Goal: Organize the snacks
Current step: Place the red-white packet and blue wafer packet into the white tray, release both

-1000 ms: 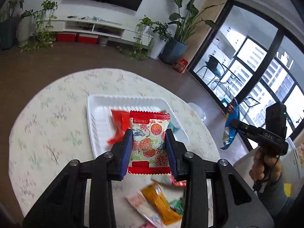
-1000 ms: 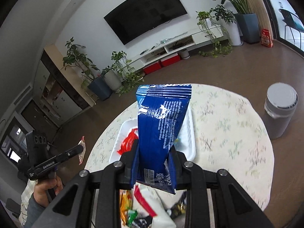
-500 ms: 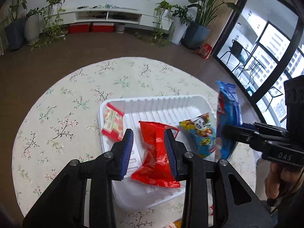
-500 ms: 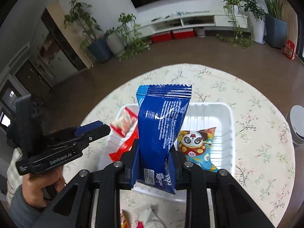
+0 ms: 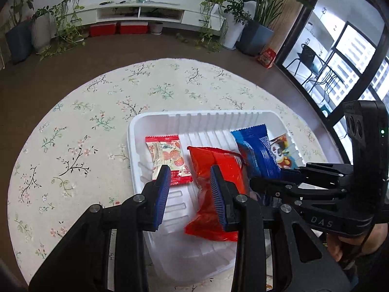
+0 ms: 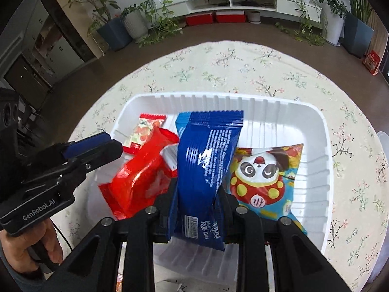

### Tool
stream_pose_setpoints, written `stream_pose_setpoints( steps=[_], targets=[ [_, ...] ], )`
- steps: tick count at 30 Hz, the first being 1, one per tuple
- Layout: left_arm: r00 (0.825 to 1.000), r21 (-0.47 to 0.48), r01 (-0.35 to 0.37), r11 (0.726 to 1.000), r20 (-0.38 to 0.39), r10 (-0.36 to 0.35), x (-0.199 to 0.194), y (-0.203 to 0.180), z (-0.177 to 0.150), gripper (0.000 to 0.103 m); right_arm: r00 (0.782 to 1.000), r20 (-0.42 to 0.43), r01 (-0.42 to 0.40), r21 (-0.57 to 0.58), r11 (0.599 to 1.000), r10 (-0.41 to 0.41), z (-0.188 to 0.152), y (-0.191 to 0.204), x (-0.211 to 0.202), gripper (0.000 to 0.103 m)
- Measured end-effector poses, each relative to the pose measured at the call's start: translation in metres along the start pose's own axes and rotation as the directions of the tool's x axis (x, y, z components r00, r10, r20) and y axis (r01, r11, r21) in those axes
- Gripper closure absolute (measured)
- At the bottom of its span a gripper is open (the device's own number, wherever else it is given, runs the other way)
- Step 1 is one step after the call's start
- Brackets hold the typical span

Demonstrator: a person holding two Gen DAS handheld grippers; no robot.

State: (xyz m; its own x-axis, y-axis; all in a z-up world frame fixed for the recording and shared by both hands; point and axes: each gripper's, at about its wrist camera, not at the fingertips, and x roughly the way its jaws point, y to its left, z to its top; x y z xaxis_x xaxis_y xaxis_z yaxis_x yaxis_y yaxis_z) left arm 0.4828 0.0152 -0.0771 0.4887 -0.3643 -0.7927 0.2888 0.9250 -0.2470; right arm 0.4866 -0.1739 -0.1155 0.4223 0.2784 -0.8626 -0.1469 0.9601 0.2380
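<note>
A white ribbed tray (image 5: pixel 194 115) (image 6: pixel 218 96) holds a fruit-print packet (image 5: pixel 167 153) at its left. A red packet (image 5: pixel 218 170) (image 6: pixel 141 175) lies in the middle and a panda packet (image 6: pixel 262 177) at the right. My left gripper (image 5: pixel 189 170) hangs open over the tray's near left, nothing between its blue pads. My right gripper (image 6: pixel 197 187) is shut on a blue roll-cake packet (image 6: pixel 206 158) (image 5: pixel 255 150). That packet stands tilted inside the tray, between the red and panda packets.
The tray sits on a round table with a floral cloth (image 5: pixel 73 146). A person's hand (image 6: pixel 24 241) holds the left gripper's handle. The two grippers are close side by side over the tray. Plants and a low white cabinet stand along the far wall.
Both grippers came down and forward over the tray. The left one let go of the fruit-print packet, which now lies in the tray. The blue packet went down into the tray.
</note>
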Motion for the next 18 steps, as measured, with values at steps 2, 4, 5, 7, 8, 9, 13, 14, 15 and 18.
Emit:
stream_pose_setpoints(
  steps=[2,4,5,7,8,9,13,14,15,18],
  targets=[
    [1.000,0.009,-0.004,1.000,-0.024,0.004,0.010,0.000,-0.001,0.071,1.000,0.000,0.020,0.004,1.000,-0.020,0.000,-0.001,0.006,0.071],
    [0.999,0.020,-0.016,1.000,-0.036,0.016,0.017,-0.002,-0.004,0.071,1.000,0.002,0.026,0.006,1.000,-0.026,0.001,-0.001,0.009,0.070],
    [0.999,0.016,-0.010,1.000,-0.039,0.011,0.019,-0.001,-0.005,0.071,1.000,0.004,0.028,0.009,1.000,-0.028,0.000,-0.002,0.010,0.066],
    [0.999,0.007,-0.013,1.000,-0.040,0.014,0.020,0.000,-0.007,0.070,1.000,0.014,0.027,0.010,1.000,-0.027,-0.001,0.000,0.008,0.059],
    [0.999,0.002,-0.019,1.000,-0.040,0.019,0.019,0.001,-0.008,0.064,0.999,0.019,0.031,0.009,0.999,-0.031,-0.001,0.001,0.006,0.053],
    [0.999,-0.001,-0.022,1.000,-0.036,0.022,0.018,0.002,-0.009,0.053,0.999,0.027,0.040,0.011,0.999,-0.041,-0.002,0.002,0.002,0.047],
    [1.000,-0.011,-0.029,1.000,-0.010,0.029,0.002,0.001,-0.011,0.048,0.997,0.066,0.035,0.032,0.999,-0.037,-0.001,0.001,-0.014,0.043],
    [1.000,-0.019,-0.028,0.999,-0.001,0.028,-0.002,0.002,-0.012,0.042,0.997,0.074,0.034,0.036,0.999,-0.036,-0.001,0.000,-0.019,0.042],
    [1.000,-0.025,-0.025,0.999,0.008,0.025,-0.007,0.002,-0.014,0.040,0.996,0.083,0.030,0.037,0.999,-0.033,-0.002,0.000,-0.026,0.042],
    [1.000,-0.015,-0.019,1.000,0.020,0.019,-0.024,-0.004,-0.024,0.033,0.992,0.124,0.019,0.022,1.000,-0.021,-0.007,0.000,-0.049,0.039]
  ],
)
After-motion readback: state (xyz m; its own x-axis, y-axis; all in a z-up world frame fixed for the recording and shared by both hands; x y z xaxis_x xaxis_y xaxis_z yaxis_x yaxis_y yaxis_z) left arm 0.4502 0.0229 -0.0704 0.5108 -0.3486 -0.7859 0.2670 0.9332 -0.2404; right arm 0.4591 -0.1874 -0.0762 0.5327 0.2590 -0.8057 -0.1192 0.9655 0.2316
